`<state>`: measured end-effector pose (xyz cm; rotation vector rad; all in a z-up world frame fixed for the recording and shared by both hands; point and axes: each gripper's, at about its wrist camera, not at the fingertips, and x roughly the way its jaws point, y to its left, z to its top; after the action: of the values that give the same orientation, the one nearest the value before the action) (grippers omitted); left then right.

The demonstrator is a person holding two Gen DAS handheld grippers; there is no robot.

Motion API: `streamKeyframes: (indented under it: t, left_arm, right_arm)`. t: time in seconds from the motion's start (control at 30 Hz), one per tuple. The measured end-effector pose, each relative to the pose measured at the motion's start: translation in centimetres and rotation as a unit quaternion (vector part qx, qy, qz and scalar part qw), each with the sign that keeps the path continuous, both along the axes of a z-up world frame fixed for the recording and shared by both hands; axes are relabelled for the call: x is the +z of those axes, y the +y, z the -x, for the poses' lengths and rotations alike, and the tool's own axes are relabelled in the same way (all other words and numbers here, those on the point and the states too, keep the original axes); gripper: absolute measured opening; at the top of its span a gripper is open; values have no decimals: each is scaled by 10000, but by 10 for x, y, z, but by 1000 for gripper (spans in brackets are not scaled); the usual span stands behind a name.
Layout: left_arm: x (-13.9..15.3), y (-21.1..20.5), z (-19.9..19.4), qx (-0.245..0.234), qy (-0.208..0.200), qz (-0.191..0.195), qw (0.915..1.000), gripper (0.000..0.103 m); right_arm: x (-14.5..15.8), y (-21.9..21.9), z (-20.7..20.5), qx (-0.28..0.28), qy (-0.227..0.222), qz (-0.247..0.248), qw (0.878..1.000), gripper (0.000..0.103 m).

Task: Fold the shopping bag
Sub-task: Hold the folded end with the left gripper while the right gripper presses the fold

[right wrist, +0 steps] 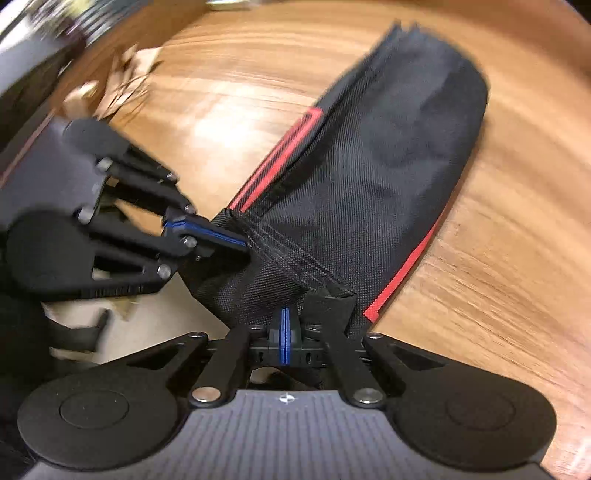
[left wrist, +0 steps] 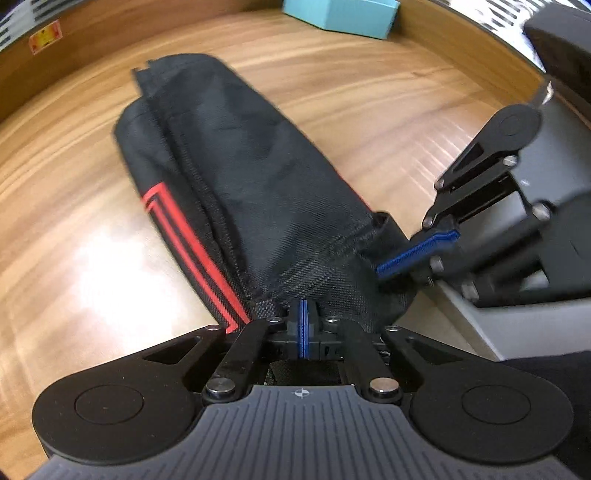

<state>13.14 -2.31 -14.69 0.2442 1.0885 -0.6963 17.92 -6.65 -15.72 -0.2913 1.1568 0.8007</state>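
A black fabric shopping bag with red stripes lies folded into a long narrow strip on the wooden table; it also shows in the right wrist view. My left gripper is shut on the bag's near end at one corner. My right gripper is shut on the same near end at the other corner. Each gripper shows in the other's view: the right gripper at the right, the left gripper at the left. The near end is lifted off the table.
A turquoise box stands at the table's far edge. Crumpled brown paper lies at the left on the wooden table. A raised wooden rim borders the table. The table's near edge drops off below the grippers.
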Motion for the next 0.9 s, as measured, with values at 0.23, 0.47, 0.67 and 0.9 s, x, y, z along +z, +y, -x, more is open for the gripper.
streamKeyframes:
  t: [0.23,0.47,0.67,0.9]
  left_arm:
    - [3,-1,-4,-323,155,40,9993,2]
    - [1,4,-19,-457,540,208,9973,2]
    - [-6,2,-22,-452,630,320,9965,2]
    - [-12,7,-21,-436,982,595,9924,2]
  right_arm:
    - [7,30,84,1367,-1919,844,9682,62]
    - [-47,51,139,3020,-3794,2328,8430,66]
    - [-74,50,142,3131,-4216,2673,8079,59]
    - [-63,54,134,3276,-3580,2395,8409,43]
